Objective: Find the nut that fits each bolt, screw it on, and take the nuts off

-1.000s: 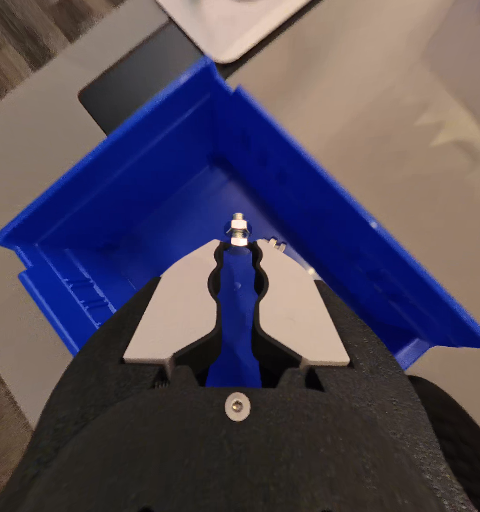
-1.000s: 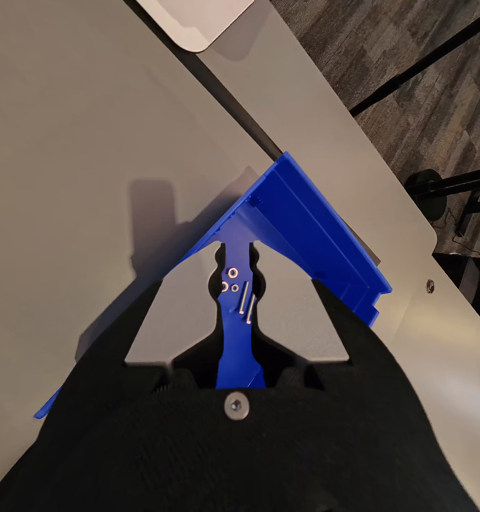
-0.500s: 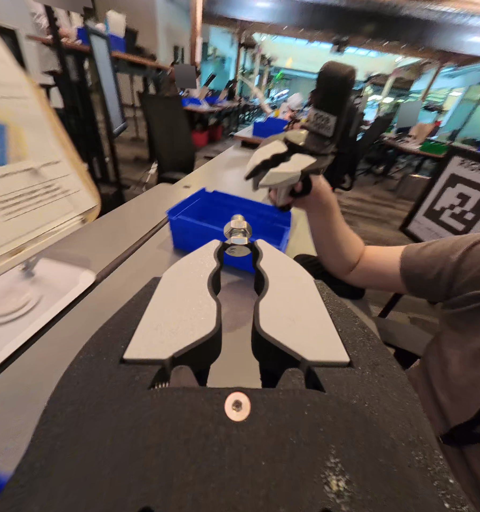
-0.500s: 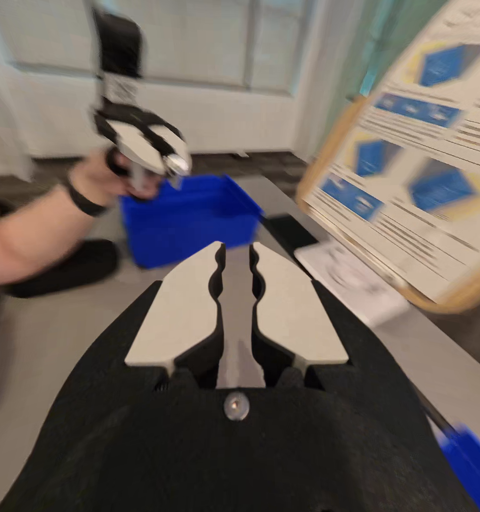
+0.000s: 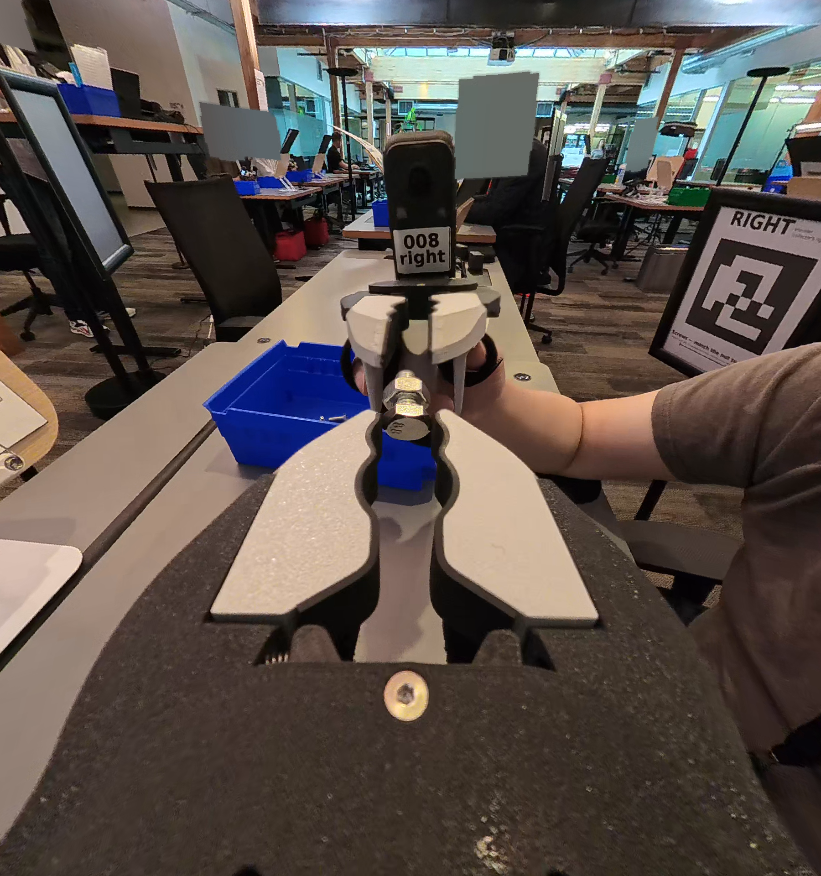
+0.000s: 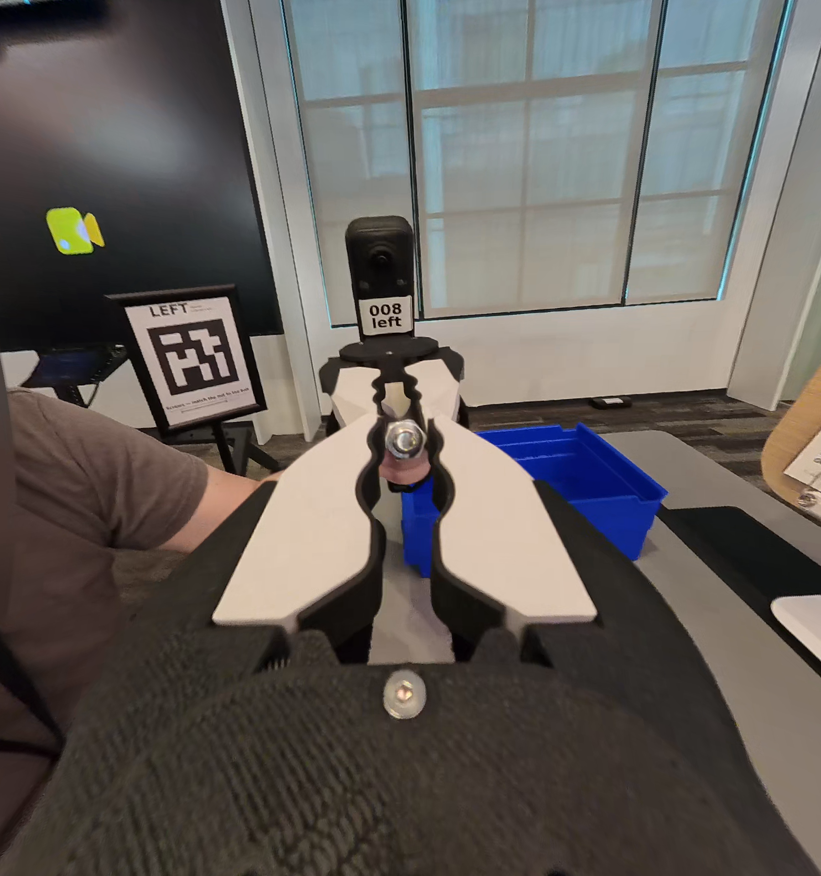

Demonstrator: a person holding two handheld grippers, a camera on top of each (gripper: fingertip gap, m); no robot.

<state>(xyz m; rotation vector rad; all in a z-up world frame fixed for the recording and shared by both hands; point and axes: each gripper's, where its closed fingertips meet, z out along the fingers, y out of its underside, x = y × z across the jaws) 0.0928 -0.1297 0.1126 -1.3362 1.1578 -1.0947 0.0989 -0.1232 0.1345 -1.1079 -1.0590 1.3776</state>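
Left wrist view: bolt (image 5: 406, 422) between tool (image 5: 405, 419) tips

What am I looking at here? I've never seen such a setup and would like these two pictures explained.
No robot here: a person holds a black-and-grey two-finger claw tool in each hand, each carrying a camera looking along its fingers. One picture comes from the left claw, the other from the right claw, so each also shows the other facing it. The left claw grips a silver steel hex bolt by its head; a silver hex nut sits on its thread. The right claw's fingers flank that nut; whether they pinch it is unclear. On the grey table stands a blue plastic bin with small loose fasteners inside.
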